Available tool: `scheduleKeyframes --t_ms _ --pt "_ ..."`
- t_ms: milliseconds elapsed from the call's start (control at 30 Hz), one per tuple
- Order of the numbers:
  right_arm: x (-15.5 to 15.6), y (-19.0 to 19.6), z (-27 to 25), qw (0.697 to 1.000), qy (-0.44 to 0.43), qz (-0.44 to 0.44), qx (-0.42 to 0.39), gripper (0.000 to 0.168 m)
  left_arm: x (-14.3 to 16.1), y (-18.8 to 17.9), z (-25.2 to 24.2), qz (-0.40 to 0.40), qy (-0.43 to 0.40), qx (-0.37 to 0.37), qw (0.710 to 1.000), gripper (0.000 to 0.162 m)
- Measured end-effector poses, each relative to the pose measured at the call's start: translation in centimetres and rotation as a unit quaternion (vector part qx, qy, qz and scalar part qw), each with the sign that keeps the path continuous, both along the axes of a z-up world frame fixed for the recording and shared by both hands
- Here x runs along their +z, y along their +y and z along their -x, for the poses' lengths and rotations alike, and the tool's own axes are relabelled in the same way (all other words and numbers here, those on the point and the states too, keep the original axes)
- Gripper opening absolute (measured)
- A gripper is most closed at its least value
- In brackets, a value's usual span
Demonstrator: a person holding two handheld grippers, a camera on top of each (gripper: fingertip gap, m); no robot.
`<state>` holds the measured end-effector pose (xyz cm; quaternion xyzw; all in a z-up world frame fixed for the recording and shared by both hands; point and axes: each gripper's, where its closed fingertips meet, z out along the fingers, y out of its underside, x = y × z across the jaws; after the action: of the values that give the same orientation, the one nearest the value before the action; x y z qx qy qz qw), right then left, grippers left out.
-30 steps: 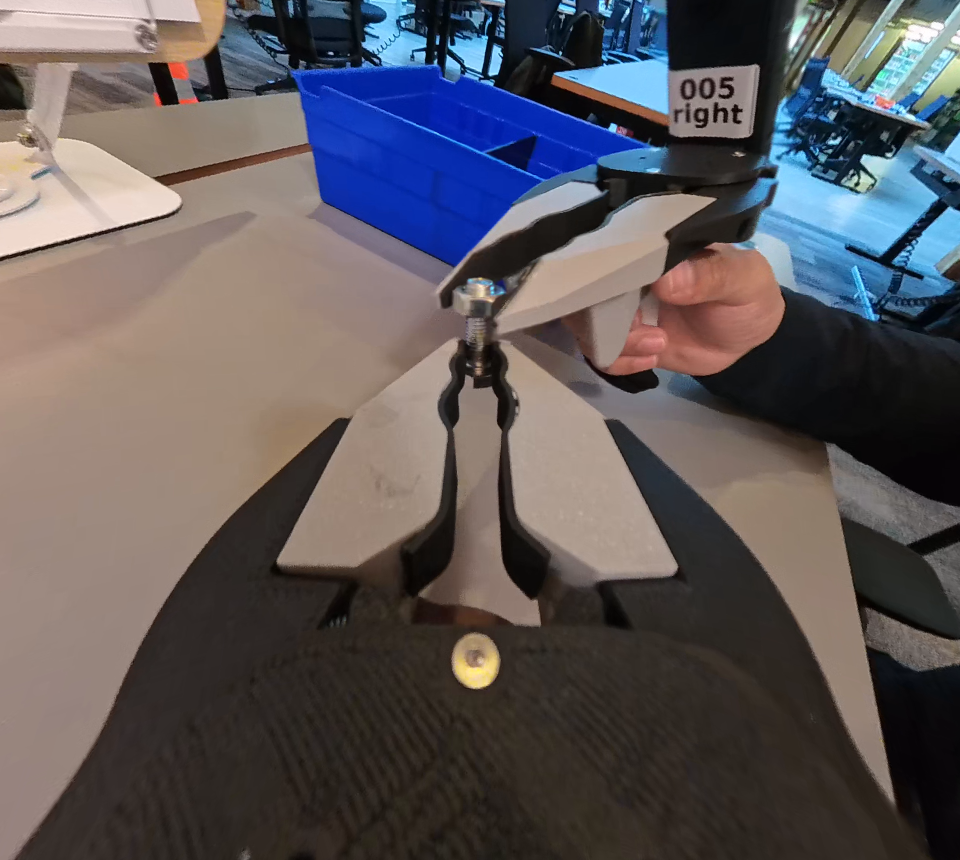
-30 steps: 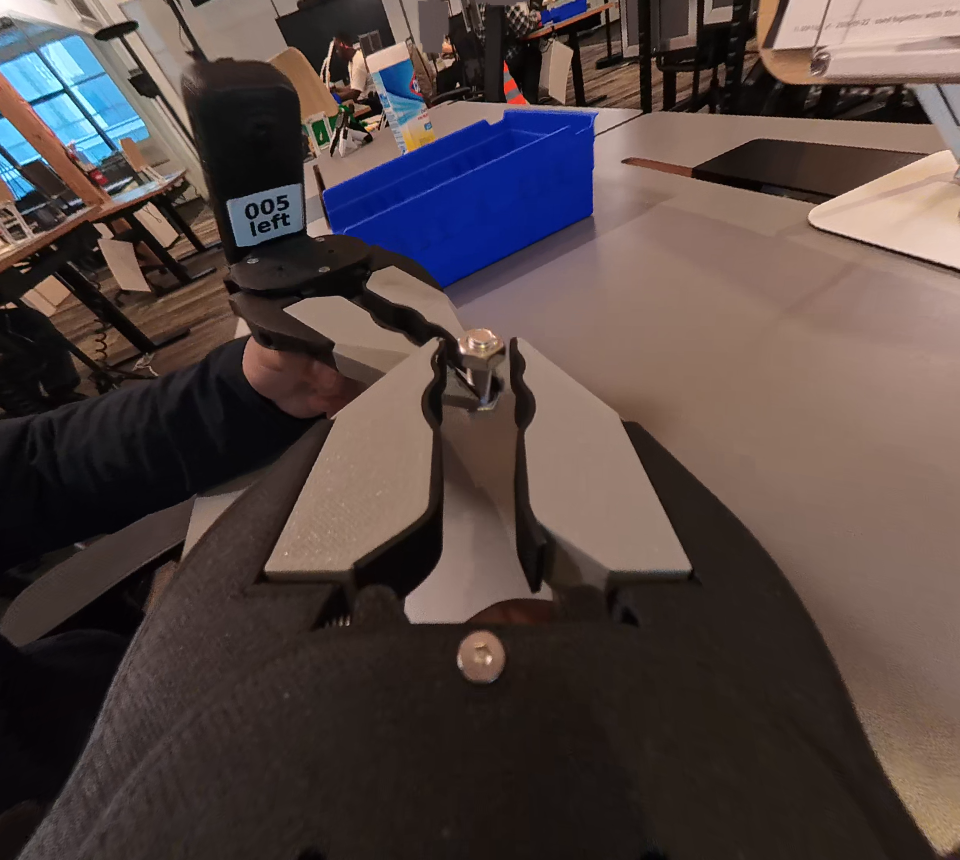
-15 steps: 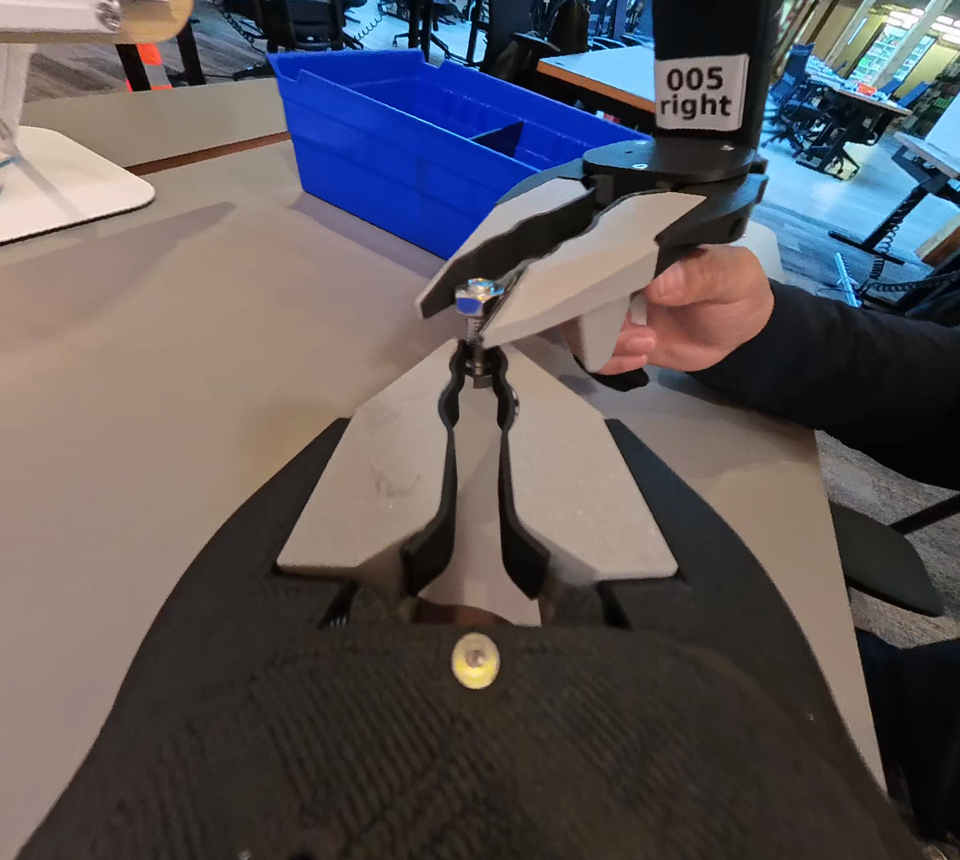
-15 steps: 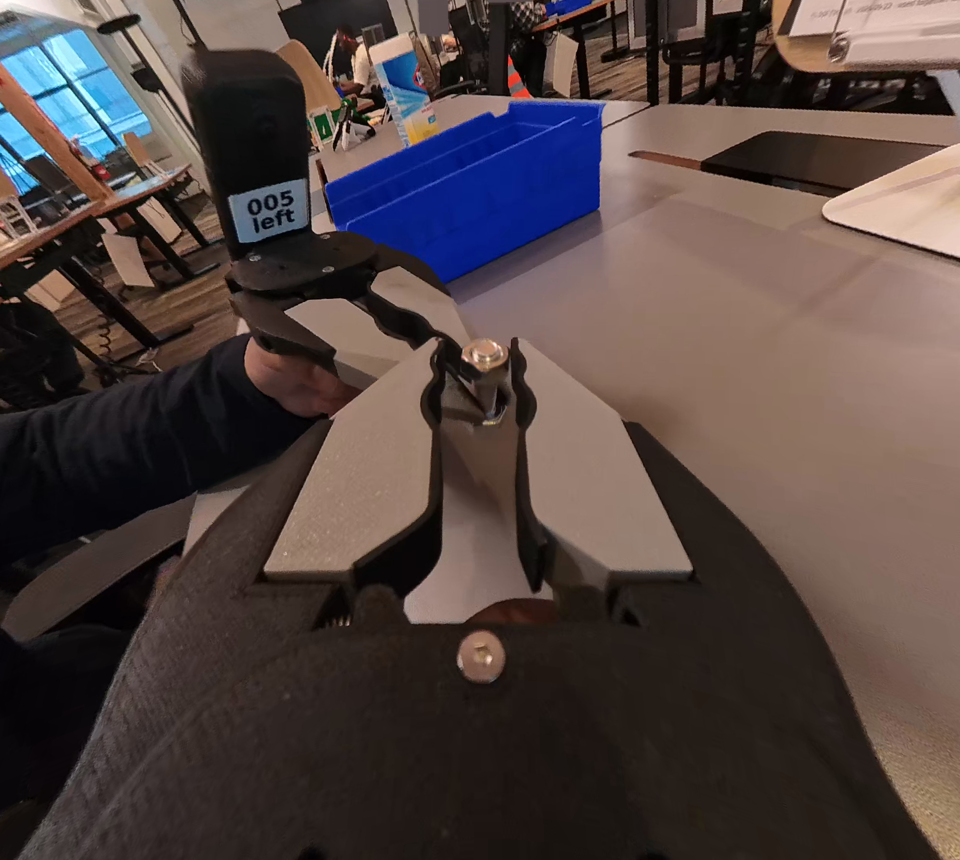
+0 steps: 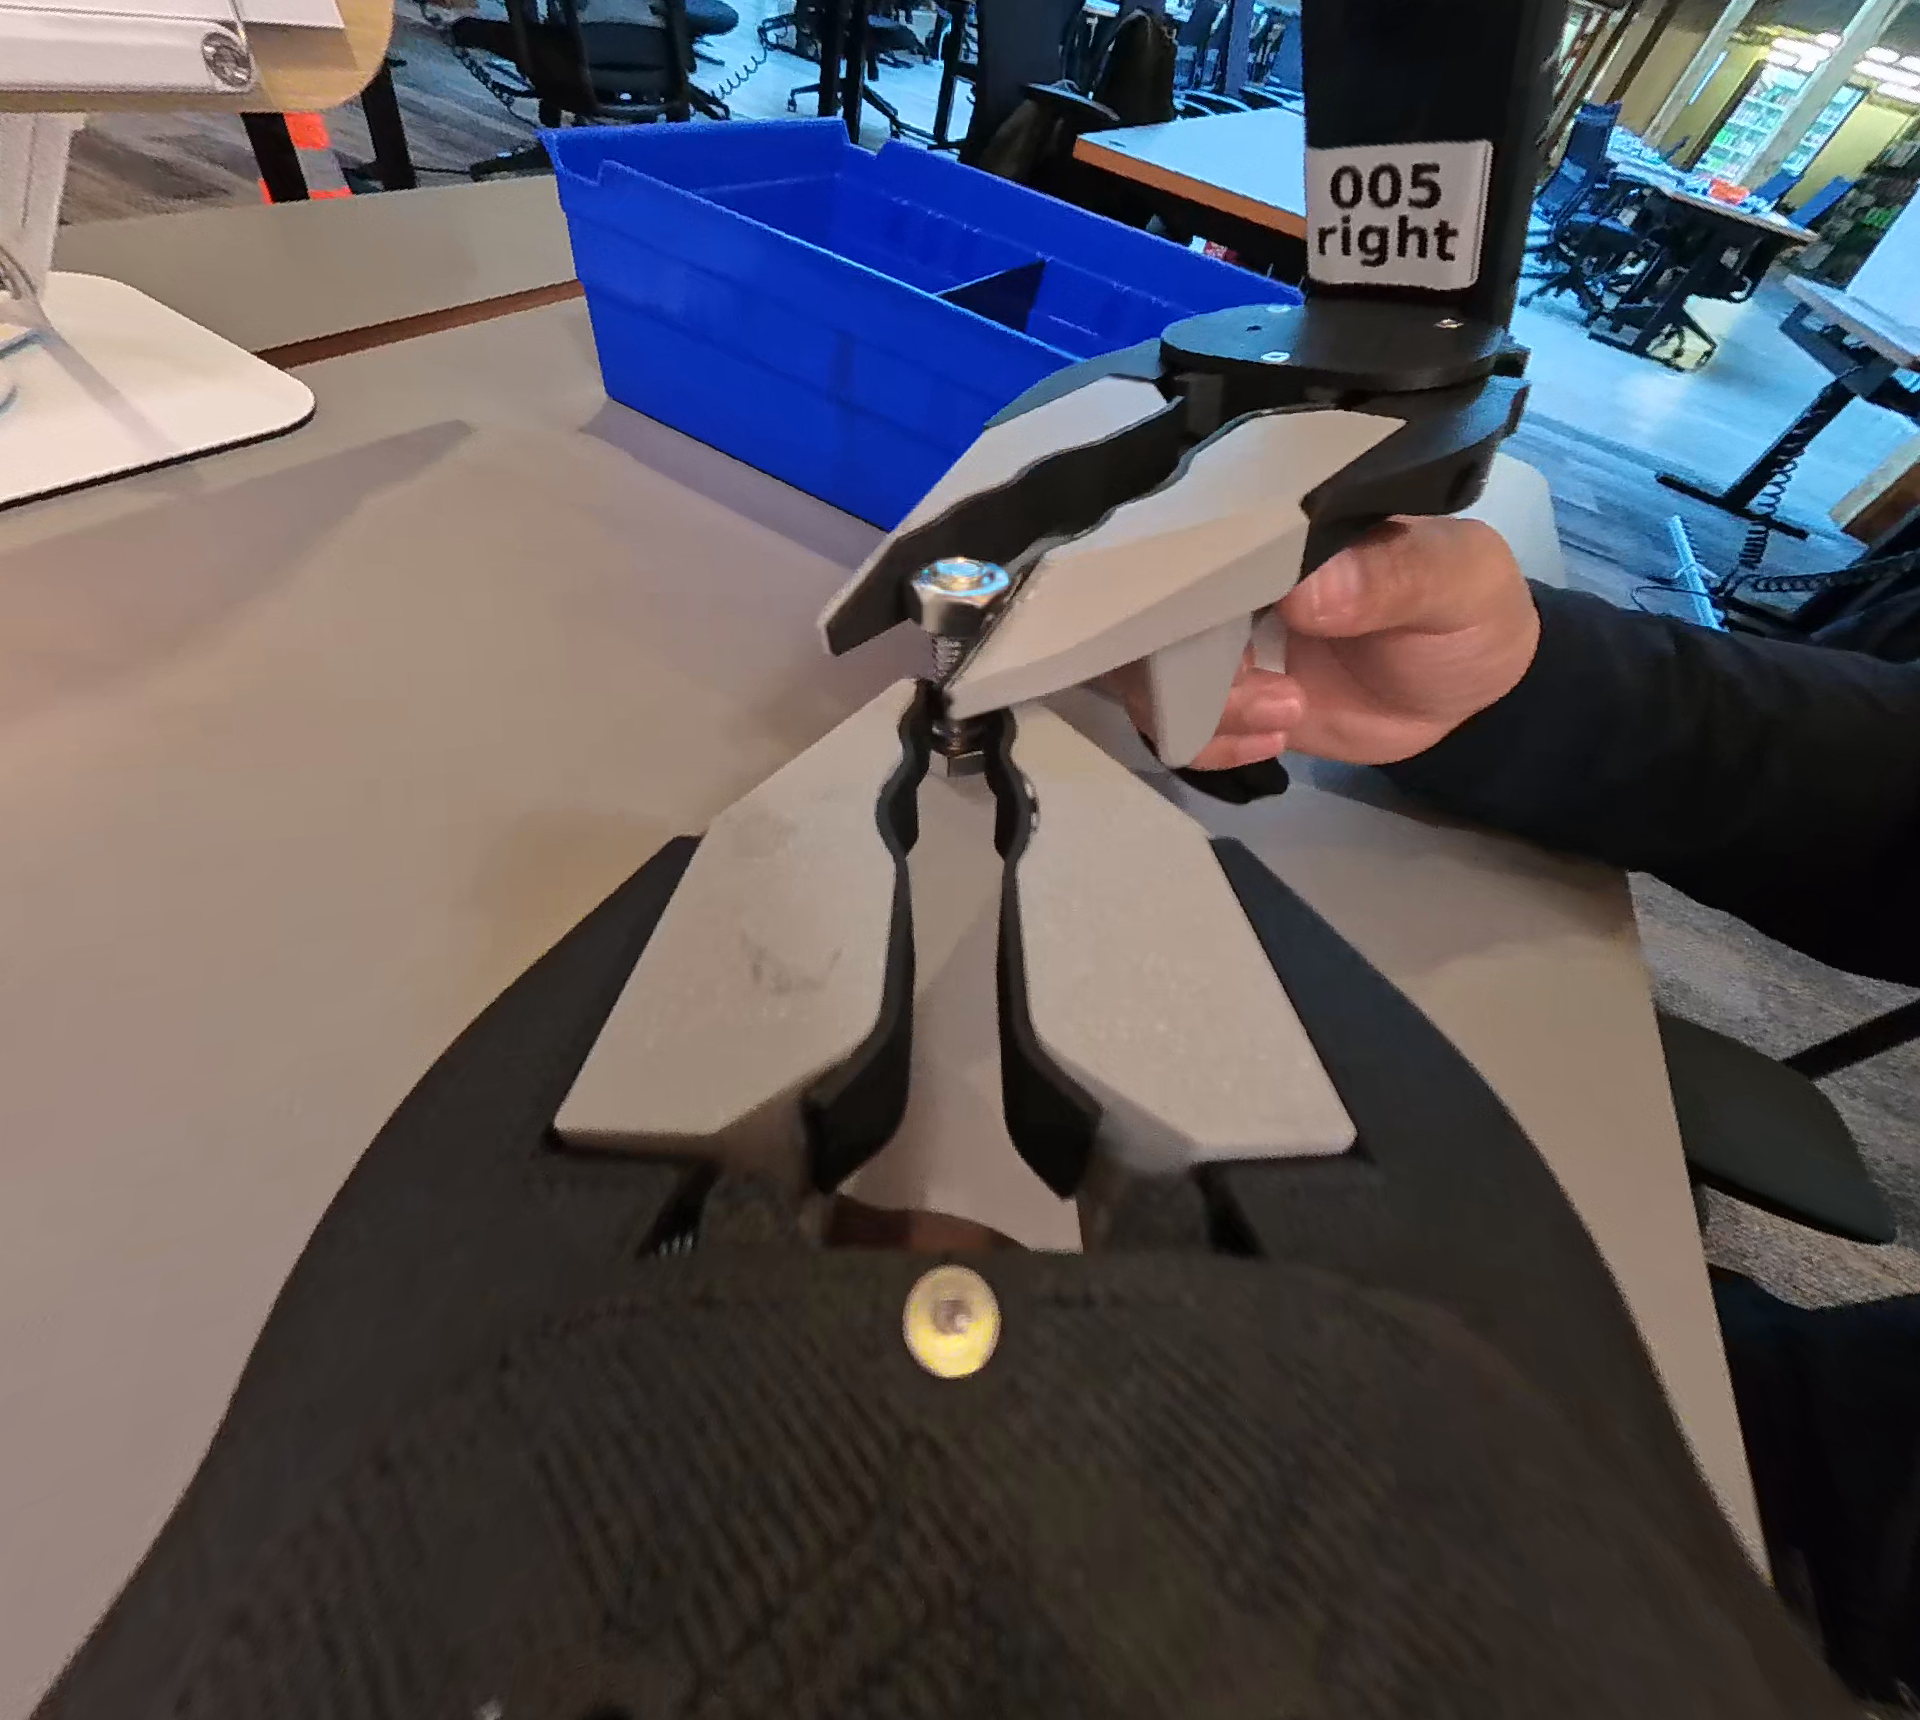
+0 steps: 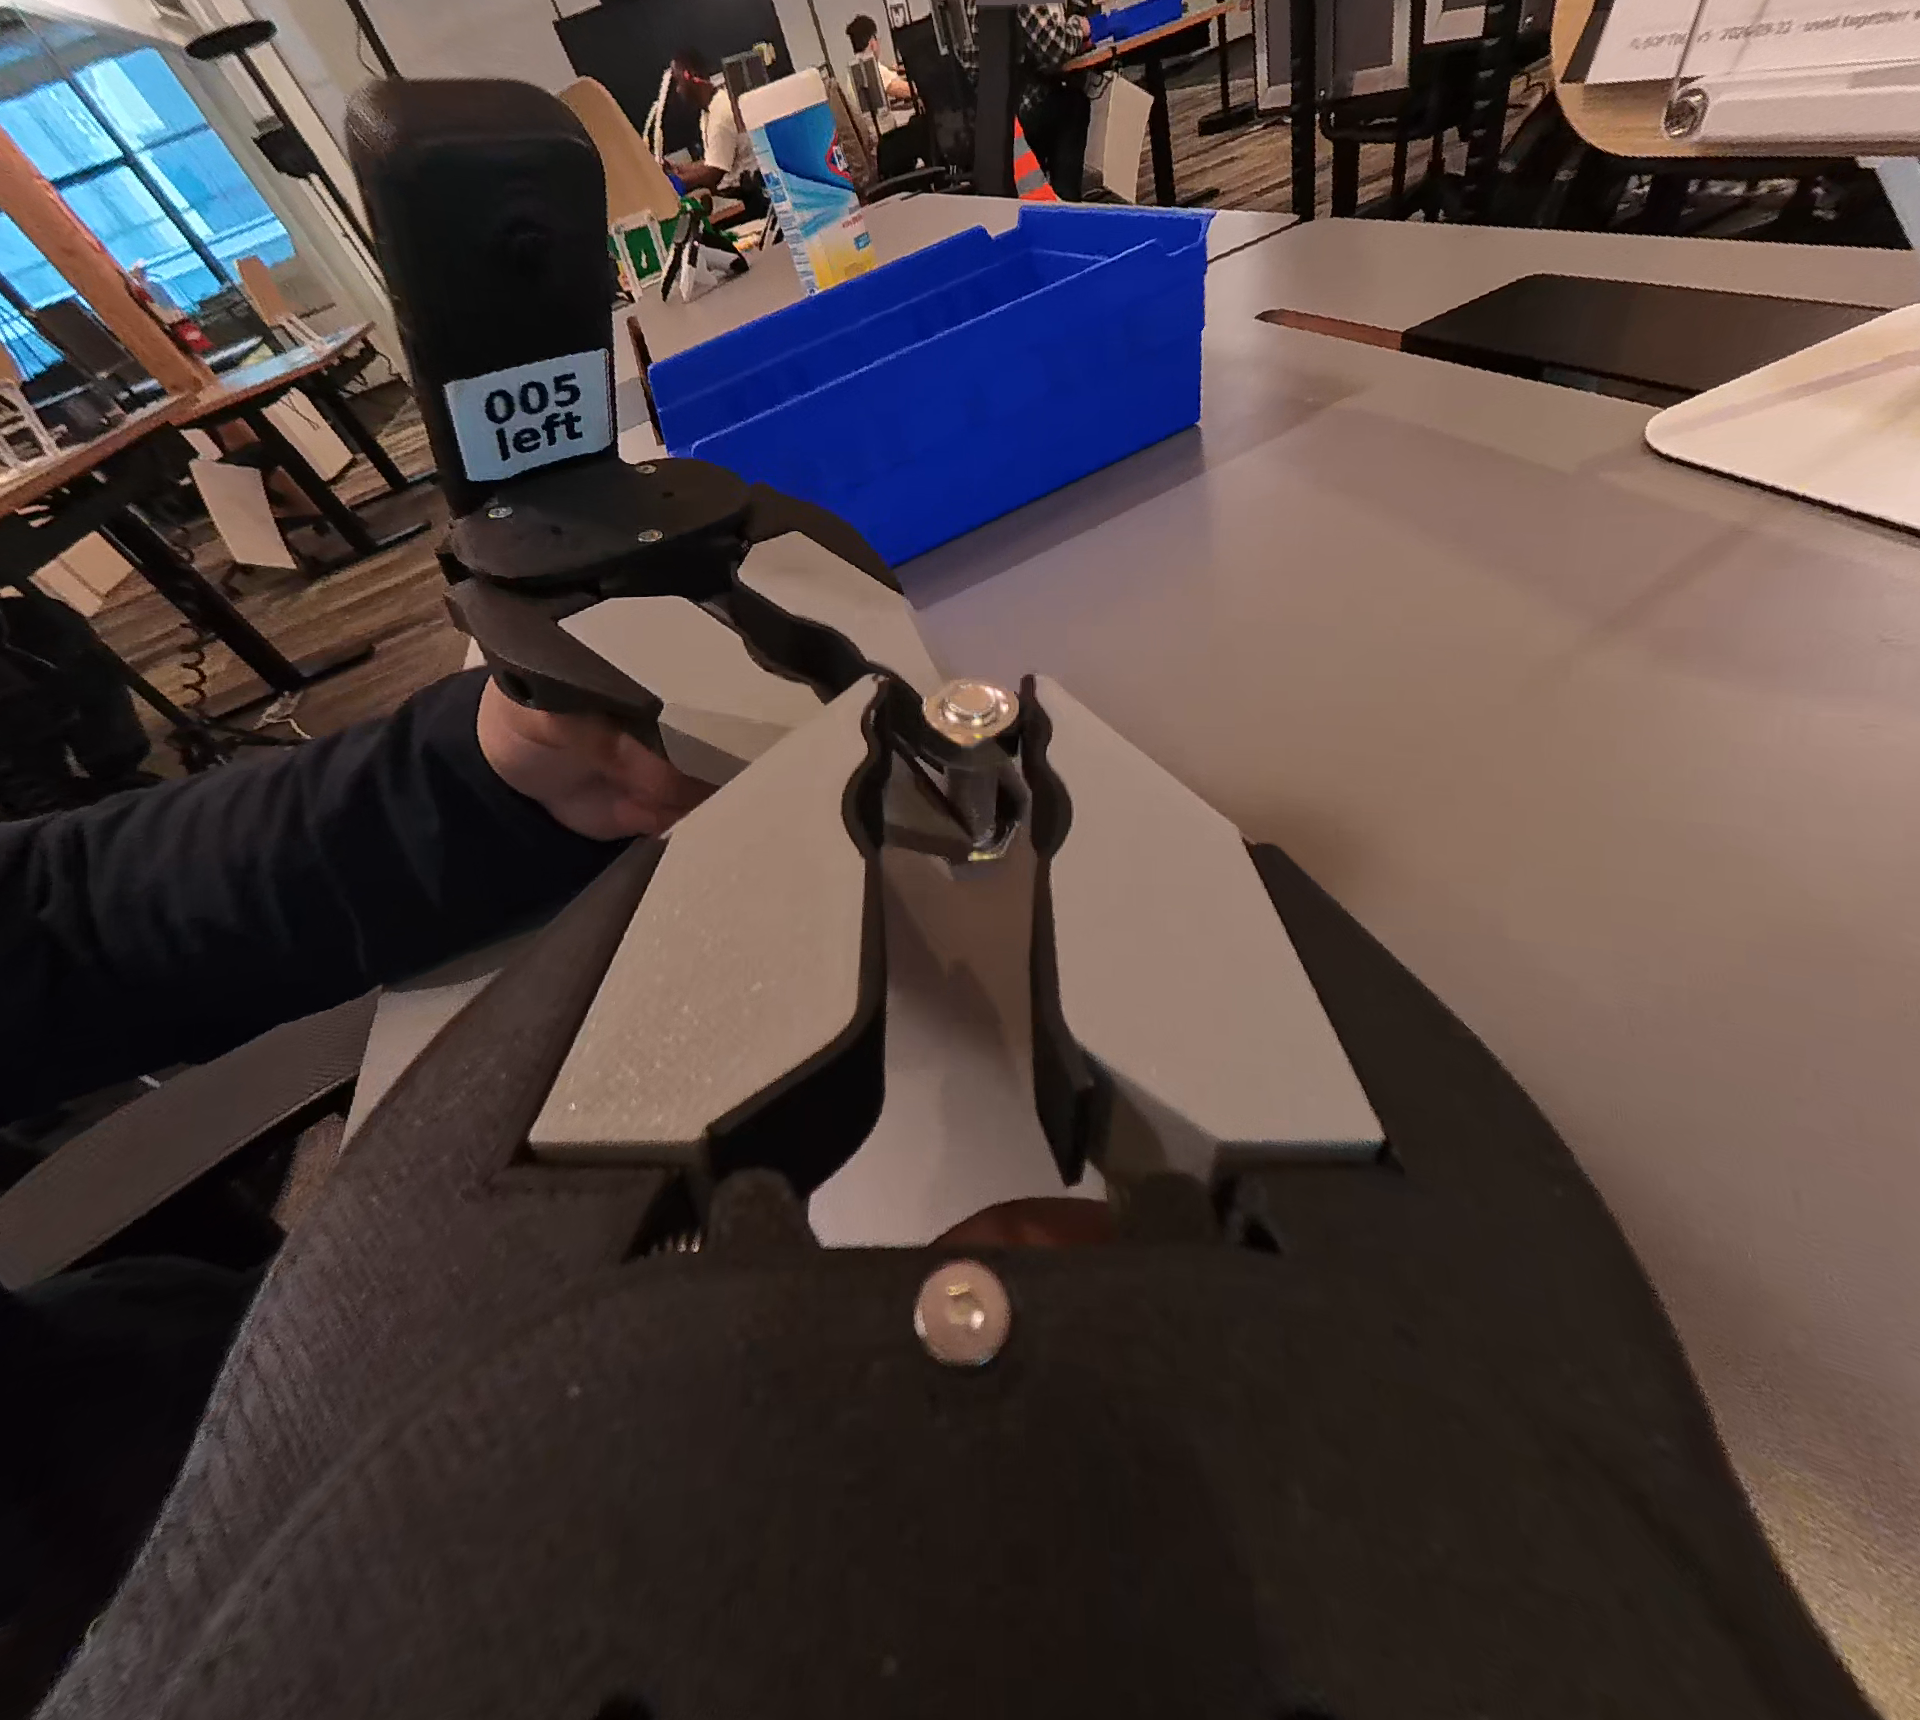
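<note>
Steel, small and rigid, the bolt looks slippery on its threads, so its hex head and nut give the surest purchase. Left gripper pinches the nut end below; right gripper clamps the head above. Behind both sits a blue bin on the grey table.

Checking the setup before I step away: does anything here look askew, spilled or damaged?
Nothing stands out. The bolt stands upright above the grey table, its head in the right gripper and its nut end in the left gripper, both sets of jaws closed. The blue bin sits level and nothing is spilled.
</note>
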<state>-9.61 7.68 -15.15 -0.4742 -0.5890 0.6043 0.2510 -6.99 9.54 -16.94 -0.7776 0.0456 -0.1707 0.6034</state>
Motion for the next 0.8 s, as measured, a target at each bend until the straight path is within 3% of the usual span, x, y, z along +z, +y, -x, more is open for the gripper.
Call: scheduleKeyframes --t_ms 267,467,800 --pt "0.9 1.2 -0.4 1.0 0.011 0.023 -0.005 0.015 0.7 -0.3 1.8 -0.011 -0.033 0.024 0.999 0.006" --pt "-0.1 -0.3 0.1 1.0 -0.002 0.021 0.006 0.025 -0.1 0.0 0.0 0.004 -0.006 0.0 1.0 0.007" --pt "1.0 1.5 -0.4 1.0 0.013 0.024 -0.014 0.016 0.3 -0.3 1.7 -0.002 -0.034 0.023 0.999 0.006"
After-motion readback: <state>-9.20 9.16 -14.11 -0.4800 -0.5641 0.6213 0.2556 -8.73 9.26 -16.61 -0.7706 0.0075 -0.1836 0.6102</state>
